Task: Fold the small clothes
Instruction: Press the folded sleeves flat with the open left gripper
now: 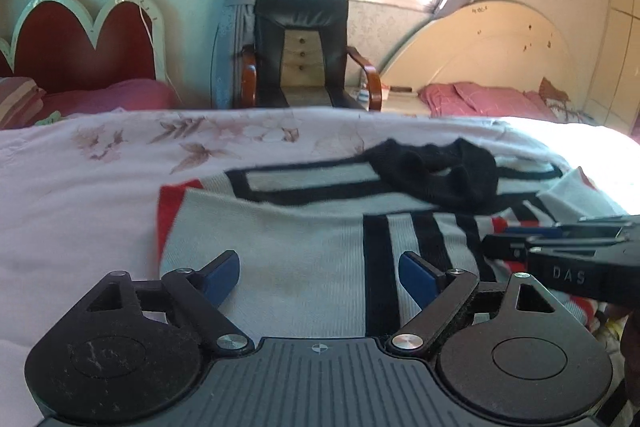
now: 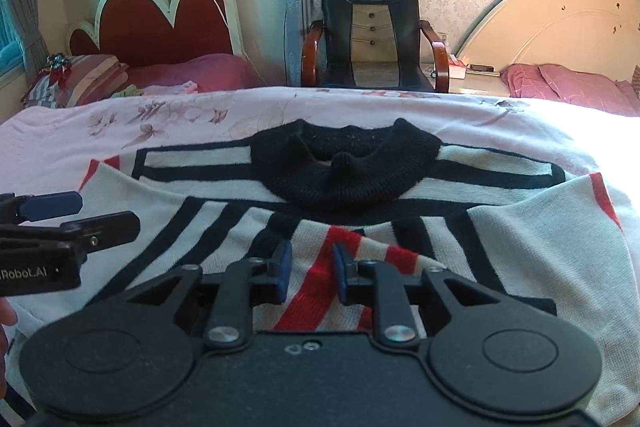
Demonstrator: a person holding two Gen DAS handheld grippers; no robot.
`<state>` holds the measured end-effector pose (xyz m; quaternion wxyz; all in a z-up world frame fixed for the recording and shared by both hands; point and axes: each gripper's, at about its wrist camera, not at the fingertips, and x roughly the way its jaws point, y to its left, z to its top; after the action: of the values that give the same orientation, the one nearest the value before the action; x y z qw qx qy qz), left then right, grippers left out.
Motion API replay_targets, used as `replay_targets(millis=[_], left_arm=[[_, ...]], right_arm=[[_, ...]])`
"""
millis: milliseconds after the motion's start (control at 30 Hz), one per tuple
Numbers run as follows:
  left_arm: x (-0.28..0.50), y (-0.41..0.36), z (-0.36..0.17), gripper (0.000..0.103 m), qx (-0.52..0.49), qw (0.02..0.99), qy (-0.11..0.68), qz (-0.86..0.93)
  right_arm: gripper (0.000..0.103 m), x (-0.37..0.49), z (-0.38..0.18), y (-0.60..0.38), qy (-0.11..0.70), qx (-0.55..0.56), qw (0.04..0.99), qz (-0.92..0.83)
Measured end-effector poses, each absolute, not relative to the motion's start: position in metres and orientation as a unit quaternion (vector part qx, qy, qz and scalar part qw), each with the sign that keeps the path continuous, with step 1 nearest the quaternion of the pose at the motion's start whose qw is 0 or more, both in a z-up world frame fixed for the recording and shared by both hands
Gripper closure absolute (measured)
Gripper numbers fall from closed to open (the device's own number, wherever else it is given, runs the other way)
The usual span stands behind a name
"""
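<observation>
Both tools gape empty: left tool (image 1: 319, 277) wide, right tool (image 2: 308, 269) narrower, over the sweater (image 2: 500, 247); pinch hem corners evenly.

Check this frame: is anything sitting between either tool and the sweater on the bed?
Nothing visible does. The left tool hangs open directly over the sweater's pale knit, and the right tool sits narrowly open over its red stripes. Only the sweater lies on the floral bedspread here.
</observation>
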<state>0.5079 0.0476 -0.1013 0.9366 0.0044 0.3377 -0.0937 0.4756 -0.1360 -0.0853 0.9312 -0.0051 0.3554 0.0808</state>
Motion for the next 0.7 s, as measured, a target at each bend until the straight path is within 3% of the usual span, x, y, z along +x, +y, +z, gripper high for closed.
replay_targets(millis=[267, 300, 333, 433, 567, 700], left_arm=[[0.493, 0.087, -0.104, 0.017, 0.023, 0.938, 0.344, -0.039], [0.489, 0.091, -0.099, 0.017, 0.004, 0.94, 0.338, -0.04], [0.486, 0.092, -0.093, 0.017, -0.012, 0.943, 0.329, -0.042], [0.476, 0.067, -0.079, 0.017, -0.013, 0.949, 0.307, -0.072], [0.464, 0.015, -0.083, 0.017, 0.041, 0.944, 0.303, -0.12], [0.457, 0.023, -0.104, 0.017, 0.04, 0.936, 0.334, -0.102]], right_arm=[[0.084, 0.462, -0.085, -0.193, 0.357, -0.038, 0.933, 0.011], [0.077, 0.461, -0.083, -0.198, 0.361, -0.04, 0.932, 0.0], [0.077, 0.46, -0.08, -0.202, 0.365, -0.032, 0.931, -0.011], [0.079, 0.448, -0.069, -0.202, 0.344, 0.013, 0.939, 0.013], [0.081, 0.432, -0.069, -0.168, 0.332, 0.001, 0.941, 0.068], [0.079, 0.417, -0.084, -0.159, 0.346, -0.045, 0.934, 0.077]])
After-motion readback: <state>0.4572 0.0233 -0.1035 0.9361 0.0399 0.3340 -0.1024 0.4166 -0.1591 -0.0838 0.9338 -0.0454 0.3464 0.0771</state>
